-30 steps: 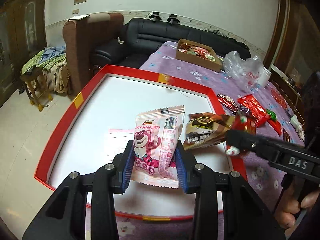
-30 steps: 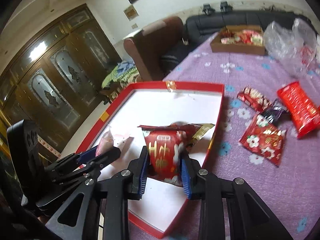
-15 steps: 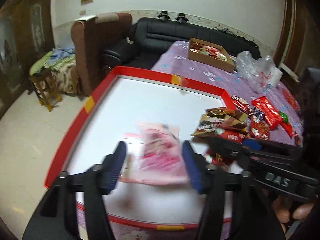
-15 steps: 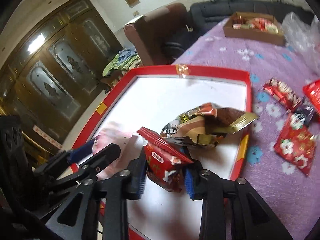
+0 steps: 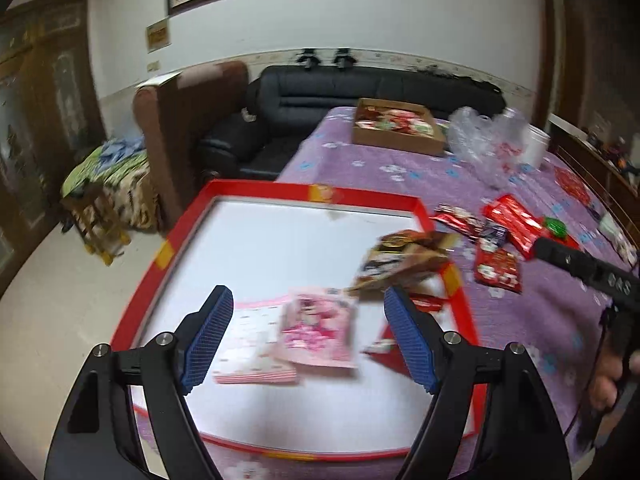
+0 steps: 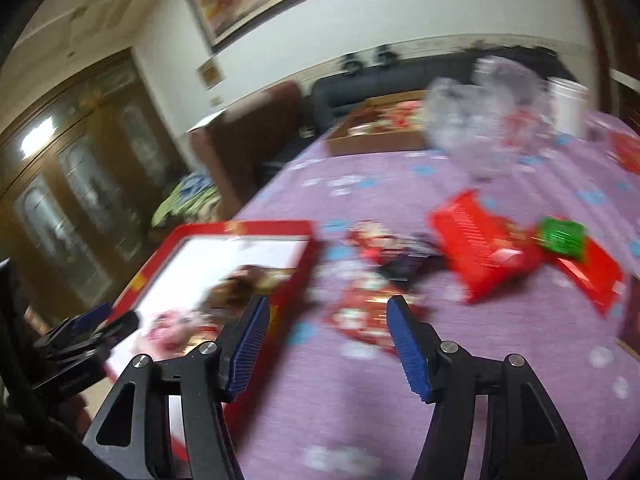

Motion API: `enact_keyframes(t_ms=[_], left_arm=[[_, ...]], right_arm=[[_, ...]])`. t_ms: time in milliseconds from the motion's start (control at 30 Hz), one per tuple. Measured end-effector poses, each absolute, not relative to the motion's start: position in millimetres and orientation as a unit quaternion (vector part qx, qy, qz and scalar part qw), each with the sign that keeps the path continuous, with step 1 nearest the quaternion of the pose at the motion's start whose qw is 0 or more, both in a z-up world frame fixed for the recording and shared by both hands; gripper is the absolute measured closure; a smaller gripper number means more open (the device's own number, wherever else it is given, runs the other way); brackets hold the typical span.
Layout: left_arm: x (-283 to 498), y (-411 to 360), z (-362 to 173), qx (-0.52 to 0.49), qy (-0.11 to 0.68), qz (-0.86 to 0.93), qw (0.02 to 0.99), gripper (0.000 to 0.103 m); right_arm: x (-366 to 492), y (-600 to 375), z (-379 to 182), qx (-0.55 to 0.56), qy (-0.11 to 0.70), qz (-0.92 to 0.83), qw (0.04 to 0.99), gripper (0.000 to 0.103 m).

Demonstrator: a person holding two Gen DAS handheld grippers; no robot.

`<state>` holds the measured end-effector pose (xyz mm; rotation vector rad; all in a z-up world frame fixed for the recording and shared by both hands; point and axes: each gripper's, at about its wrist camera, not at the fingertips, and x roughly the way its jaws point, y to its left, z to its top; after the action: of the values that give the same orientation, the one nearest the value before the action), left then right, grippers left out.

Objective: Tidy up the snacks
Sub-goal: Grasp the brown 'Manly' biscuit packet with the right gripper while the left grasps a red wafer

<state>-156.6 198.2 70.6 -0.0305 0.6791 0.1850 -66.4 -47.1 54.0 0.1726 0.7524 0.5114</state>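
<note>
The purple-clothed surface point(image 5: 400, 184) carries a red-rimmed tray point(image 5: 182, 236), its near edge hidden behind the left gripper point(image 5: 308, 336). In the tray lies a blurred pink snack packet point(image 5: 320, 330), between that gripper's opening jaws, untouched. The right gripper point(image 6: 324, 344) has opening jaws, nothing grasped, above smeared red packets point(image 6: 476, 252) whose print is unreadable.

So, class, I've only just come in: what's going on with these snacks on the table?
A person with a gripper in each hand is sorting snack packets into a red-rimmed tray. The left gripper is opening above a pink packet lying in the tray, its pads clear of it. A brown packet sits by the tray's right rim. The right gripper, also opening and holding nothing, points over the purple tablecloth toward the loose red packets not yet collected.
</note>
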Motion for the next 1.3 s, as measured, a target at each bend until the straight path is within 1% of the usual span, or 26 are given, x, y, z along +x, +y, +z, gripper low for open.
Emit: enact_keyframes(t_ms=[100, 467, 567, 767, 933, 1033, 1067, 1133, 1167, 1200, 1300], left_arm=[[-155.2, 177.0, 76.1, 0.002, 0.330, 0.067, 0.942, 0.025], [-151.9, 96.1, 76.2, 0.055, 0.352, -0.023, 0.934, 0.025], [-148.8, 78.6, 73.3, 0.062, 0.367, -0.046, 0.927, 0.024], [-130.3, 48.9, 70.0, 0.097, 0.383, -0.069, 0.916, 0.024], [-111.2, 43.5, 73.7, 0.114, 0.382, -0.073, 0.914, 0.024], [-101.2, 51.3, 72.0, 0.095, 0.396, -0.065, 0.911, 0.024], [-98.2, 53.6, 70.9, 0.089, 0.400, -0.062, 0.910, 0.024], [-93.7, 55.6, 67.8, 0.081, 0.407, -0.056, 0.908, 0.024], [-89.3, 55.5, 65.8, 0.078, 0.413, -0.054, 0.906, 0.024], [-86.0, 55.0, 64.1, 0.076, 0.418, -0.054, 0.904, 0.024], [-75.5, 49.2, 57.2, 0.070, 0.429, -0.059, 0.899, 0.024]], right_arm=[[-61.6, -94.1, 49.4, 0.114, 0.362, 0.206, 0.902, 0.040], [-71.5, -247.5, 48.8, 0.189, 0.315, 0.073, 0.927, 0.040], [-74.7, -279.6, 48.7, 0.203, 0.314, 0.050, 0.926, 0.035], [-65.9, -300.7, 41.4, 0.232, 0.354, 0.029, 0.906, 0.034], [-48.2, -278.9, 36.0, 0.187, 0.388, -0.005, 0.902, 0.034], [-34.1, -264.7, 29.1, 0.168, 0.411, -0.012, 0.896, 0.039], [-29.6, -259.7, 25.0, 0.158, 0.417, -0.022, 0.895, 0.045], [-23.5, -253.3, 16.1, 0.137, 0.431, -0.039, 0.891, 0.051], [-20.5, -252.3, 11.1, 0.135, 0.439, -0.040, 0.887, 0.052], [-21.3, -249.9, 10.4, 0.122, 0.429, -0.045, 0.894, 0.054], [-22.1, -243.0, 7.9, 0.089, 0.421, -0.054, 0.901, 0.057]])
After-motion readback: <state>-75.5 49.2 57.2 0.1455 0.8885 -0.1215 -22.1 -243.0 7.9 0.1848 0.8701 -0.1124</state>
